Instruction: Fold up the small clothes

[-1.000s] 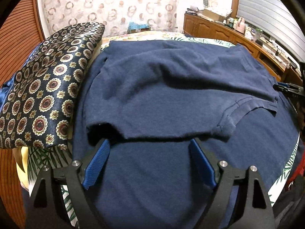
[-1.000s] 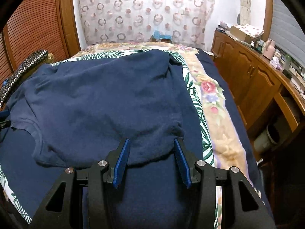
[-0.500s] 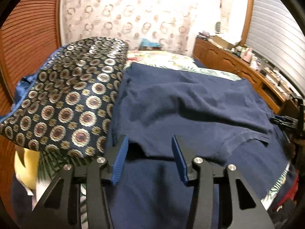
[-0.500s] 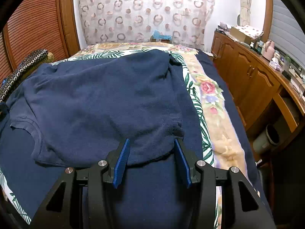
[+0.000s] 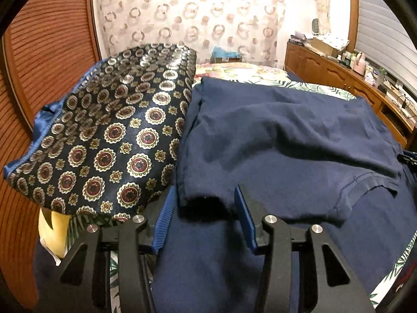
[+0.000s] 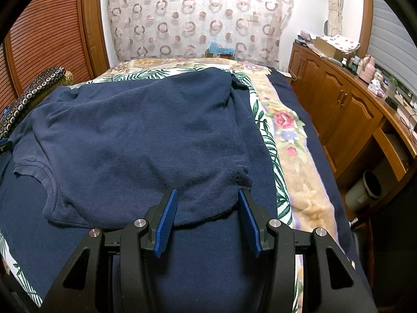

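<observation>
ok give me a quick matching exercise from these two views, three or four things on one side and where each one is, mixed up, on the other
Things:
1. navy t-shirt
2. medallion-print pillow
3. wooden cabinets
4. grey bin

Places:
A. on the floor, in an open nook of the woodwork
B. along the wall on the bed's right side
C. at the bed's left edge, beside the shirt
D. spread on the bed, its near folded edge between the open fingers of the left gripper and the right gripper

Pairs: 1-D, 2-C, 3-B, 4-A

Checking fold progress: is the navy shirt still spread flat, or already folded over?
Partly folded. The navy shirt has its far part doubled back over its near part; the folded edge lies between both open tongs, left and right.
</observation>
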The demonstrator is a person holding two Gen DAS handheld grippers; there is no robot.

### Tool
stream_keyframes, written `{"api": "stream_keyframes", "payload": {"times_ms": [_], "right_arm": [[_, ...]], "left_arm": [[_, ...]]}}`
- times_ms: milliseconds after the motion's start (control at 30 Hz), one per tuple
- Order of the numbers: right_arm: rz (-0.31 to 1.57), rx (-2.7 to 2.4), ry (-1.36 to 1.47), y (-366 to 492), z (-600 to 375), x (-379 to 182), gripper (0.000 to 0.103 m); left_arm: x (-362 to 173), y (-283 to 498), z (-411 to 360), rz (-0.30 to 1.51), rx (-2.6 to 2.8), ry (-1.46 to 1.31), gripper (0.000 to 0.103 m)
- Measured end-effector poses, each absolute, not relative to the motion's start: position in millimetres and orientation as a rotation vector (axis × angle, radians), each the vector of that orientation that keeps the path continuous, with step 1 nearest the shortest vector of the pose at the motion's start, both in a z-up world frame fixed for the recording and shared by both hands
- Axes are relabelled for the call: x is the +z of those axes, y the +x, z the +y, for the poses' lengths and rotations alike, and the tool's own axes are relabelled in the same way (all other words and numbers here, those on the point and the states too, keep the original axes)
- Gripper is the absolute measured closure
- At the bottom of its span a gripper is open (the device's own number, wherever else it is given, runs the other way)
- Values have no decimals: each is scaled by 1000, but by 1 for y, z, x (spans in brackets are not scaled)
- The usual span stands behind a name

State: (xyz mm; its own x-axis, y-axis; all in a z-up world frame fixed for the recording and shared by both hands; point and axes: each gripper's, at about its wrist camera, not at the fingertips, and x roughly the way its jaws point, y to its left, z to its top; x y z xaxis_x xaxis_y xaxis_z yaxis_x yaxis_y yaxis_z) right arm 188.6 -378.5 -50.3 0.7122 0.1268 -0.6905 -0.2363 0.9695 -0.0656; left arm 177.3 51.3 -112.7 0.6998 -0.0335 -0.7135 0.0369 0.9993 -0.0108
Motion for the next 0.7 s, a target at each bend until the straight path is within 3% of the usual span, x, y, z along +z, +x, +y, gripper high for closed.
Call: {"api": "stream_keyframes", "payload": {"times_ms": [100, 267, 367, 433, 500, 700], "right_arm": [[752, 203, -153, 189, -379, -50, 53], [751, 203, -145, 188, -379, -50, 53], [748, 186, -128, 189, -383, -48, 63], [739, 200, -108, 189, -384, -47, 84], [729, 217, -110, 188, -383, -45, 92], [676, 244, -145, 177, -374, -37, 96]], "left_arm": [[-113, 179, 56, 799, -57, -25, 91], [-106, 170, 51, 754, -64, 1, 94], [-100, 167, 47, 729, -70, 9, 95], [-95, 166, 45, 715, -79, 7, 95], [-89, 163, 43, 696, -85, 6, 95], [-74, 152, 41, 648, -79, 11, 96]]}}
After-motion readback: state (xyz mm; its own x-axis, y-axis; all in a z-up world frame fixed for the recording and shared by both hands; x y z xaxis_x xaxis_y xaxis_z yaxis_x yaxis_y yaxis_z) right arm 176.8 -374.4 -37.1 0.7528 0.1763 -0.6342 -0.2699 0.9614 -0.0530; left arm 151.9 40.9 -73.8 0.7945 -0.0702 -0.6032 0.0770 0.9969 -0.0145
